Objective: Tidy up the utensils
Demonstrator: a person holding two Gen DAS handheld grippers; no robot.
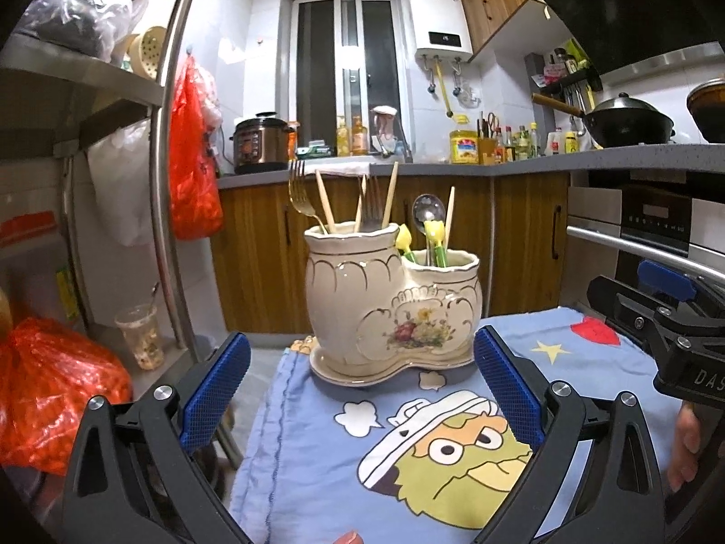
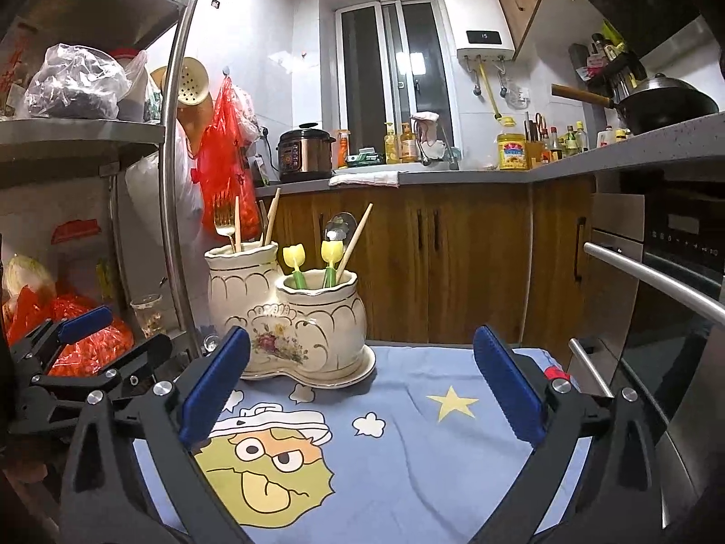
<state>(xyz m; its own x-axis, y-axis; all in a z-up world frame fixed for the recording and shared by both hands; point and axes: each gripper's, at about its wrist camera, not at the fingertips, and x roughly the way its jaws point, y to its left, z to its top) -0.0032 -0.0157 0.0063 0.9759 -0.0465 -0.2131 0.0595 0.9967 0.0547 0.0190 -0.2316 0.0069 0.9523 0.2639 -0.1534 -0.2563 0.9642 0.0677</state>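
Note:
A cream ceramic double utensil holder [image 1: 389,299] with a flower print stands on its saucer at the far end of a blue cartoon cloth [image 1: 408,453]; it also shows in the right wrist view [image 2: 290,313]. Its taller pot holds forks [image 1: 371,199] and chopsticks [image 1: 324,201]. Its lower pot holds a spoon [image 1: 428,211], a chopstick and two yellow tulip-topped pieces [image 1: 435,231]. My left gripper [image 1: 362,385] is open and empty, just short of the holder. My right gripper [image 2: 362,385] is open and empty, to the right of the holder.
A steel shelf rack [image 2: 176,172] with bags stands on the left. An oven with a bar handle [image 2: 652,276] is on the right. Wooden cabinets and a cluttered counter [image 2: 453,177] lie behind. A plastic cup [image 1: 138,335] sits on the low shelf.

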